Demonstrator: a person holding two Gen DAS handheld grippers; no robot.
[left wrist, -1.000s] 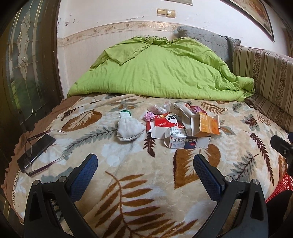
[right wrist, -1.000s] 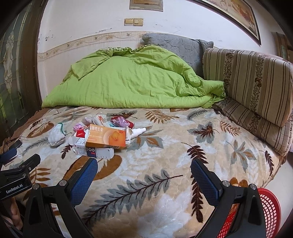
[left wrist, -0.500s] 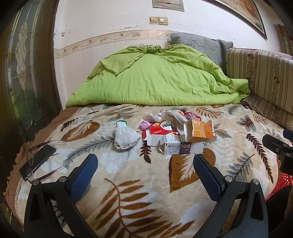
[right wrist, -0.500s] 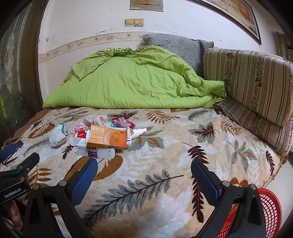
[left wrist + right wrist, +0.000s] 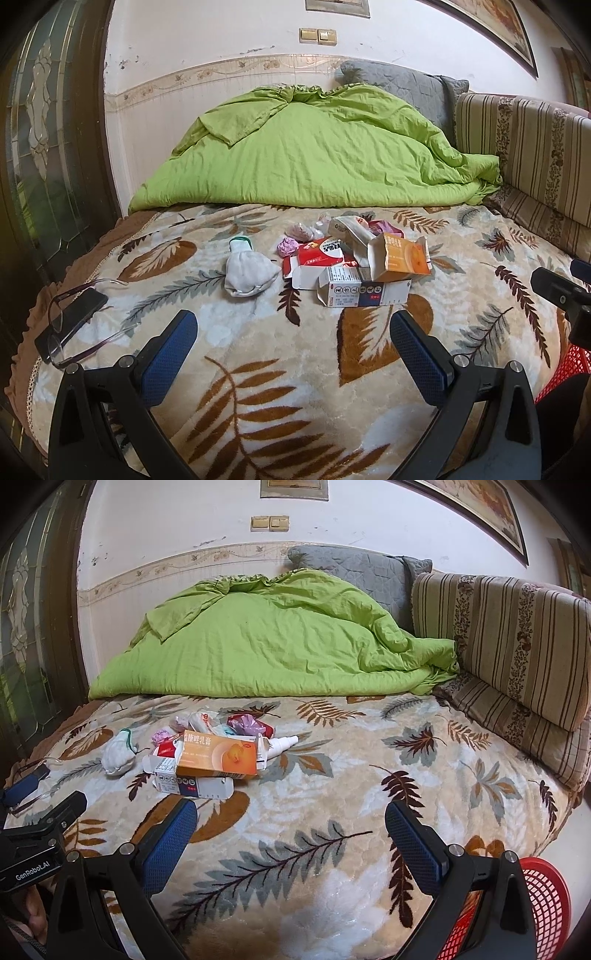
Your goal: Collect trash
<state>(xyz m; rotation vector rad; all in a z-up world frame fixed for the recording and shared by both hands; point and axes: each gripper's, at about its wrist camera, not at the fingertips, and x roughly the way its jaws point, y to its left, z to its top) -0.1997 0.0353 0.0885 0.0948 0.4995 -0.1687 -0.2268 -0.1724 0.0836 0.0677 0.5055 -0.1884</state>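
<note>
Fingers come first in both views: my left gripper (image 5: 293, 332) and my right gripper (image 5: 291, 821) are each spread wide with nothing between the blue pads, held low over the near edge of the leaf-patterned blanket (image 5: 280, 387), which I take as readiness to reach forward. Down by my right side sits the red basket (image 5: 546, 904), off the bed's corner, probably kept there so anything I lift can drop straight in. To my left, glasses (image 5: 70, 325) lie over a phone (image 5: 74, 314) near the bed's edge, well apart from the litter, and I judge they are not trash. Further in lies the pile itself: a white-and-blue carton (image 5: 364, 293) nearest, an orange box (image 5: 218, 757) leaning on it, a red-and-white box (image 5: 319, 253) behind, a white sock (image 5: 247, 271) just to the left, a small spray bottle (image 5: 282, 744) and crumpled wrappers (image 5: 299, 232). Beyond, the green quilt (image 5: 314, 155) is heaped against the wall.
</note>
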